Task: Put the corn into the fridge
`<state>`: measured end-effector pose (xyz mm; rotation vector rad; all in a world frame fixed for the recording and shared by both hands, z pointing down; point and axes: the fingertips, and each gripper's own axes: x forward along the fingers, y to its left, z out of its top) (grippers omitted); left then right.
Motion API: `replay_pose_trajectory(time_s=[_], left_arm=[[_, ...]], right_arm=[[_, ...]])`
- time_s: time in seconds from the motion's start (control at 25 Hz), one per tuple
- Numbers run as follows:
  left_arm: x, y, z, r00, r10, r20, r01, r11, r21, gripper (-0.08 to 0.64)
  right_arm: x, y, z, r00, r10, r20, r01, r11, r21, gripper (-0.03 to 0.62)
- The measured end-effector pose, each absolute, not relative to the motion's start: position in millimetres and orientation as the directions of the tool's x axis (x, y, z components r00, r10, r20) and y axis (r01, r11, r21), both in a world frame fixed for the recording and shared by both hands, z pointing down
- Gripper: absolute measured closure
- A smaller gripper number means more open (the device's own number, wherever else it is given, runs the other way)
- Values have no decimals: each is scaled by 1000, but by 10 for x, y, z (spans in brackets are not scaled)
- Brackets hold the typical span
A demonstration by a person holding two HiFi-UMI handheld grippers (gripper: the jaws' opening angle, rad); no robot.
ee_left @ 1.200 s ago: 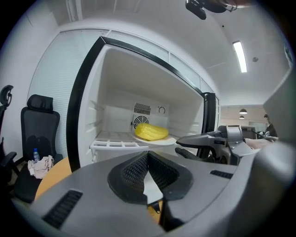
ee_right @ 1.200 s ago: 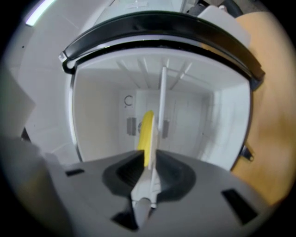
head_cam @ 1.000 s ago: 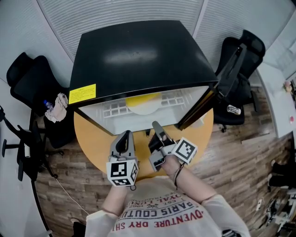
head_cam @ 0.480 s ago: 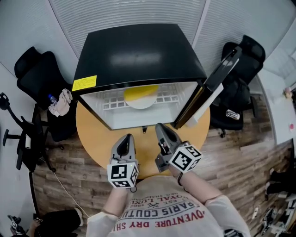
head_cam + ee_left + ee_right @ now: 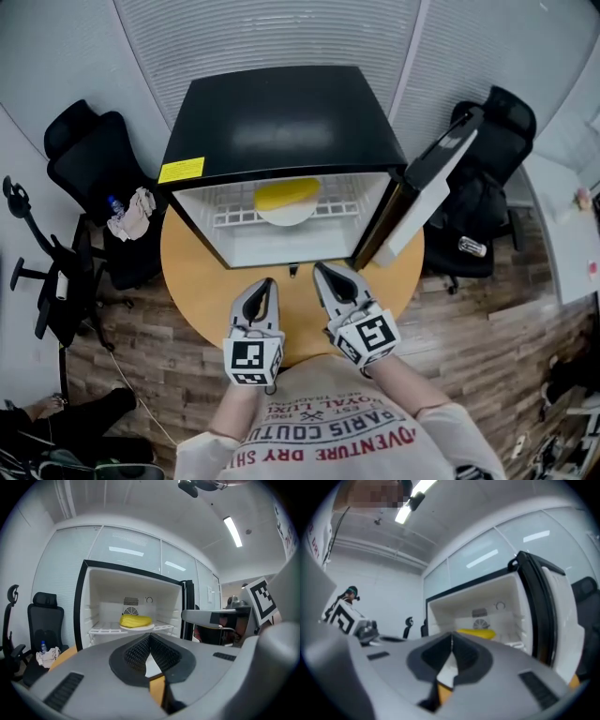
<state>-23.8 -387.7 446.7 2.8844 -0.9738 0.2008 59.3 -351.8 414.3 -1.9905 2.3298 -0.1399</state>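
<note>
- Head view: the corn [image 5: 286, 194] lies on a plate [image 5: 281, 218] on the wire shelf [image 5: 347, 202] inside the open fridge [image 5: 281, 112]; the left gripper [image 5: 264, 284] and right gripper [image 5: 324, 273] hover over the desk [image 5: 192, 272], just before it.
- Left gripper view: its fingers [image 5: 136, 651] are pressed together, holding nothing.
- Right gripper view: its fingers [image 5: 464, 654] are likewise closed and empty (the corn is probably stiff, light, a little slick; best pinched mid-length, across its girth).

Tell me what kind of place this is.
Probably an office or lab room: black office chairs stand on a wood-look floor, glazed partition walls run behind, and a small fridge sits on a round table.
</note>
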Motion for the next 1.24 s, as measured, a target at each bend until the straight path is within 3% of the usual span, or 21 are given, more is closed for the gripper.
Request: replay_pose_trajectory(time_s=[0.56, 1.24], left_arm=[[-175, -3779, 4261, 800, -590, 111, -589, -807, -45, 529], [-343, -3809, 4305, 778, -614, 132, -615, -787, -38, 529]], right_arm=[[644, -3475, 4199, -141, -989, 43, -982, 134, -135, 563], [478, -3438, 4331, -144, -985, 92, -986, 135, -100, 563]])
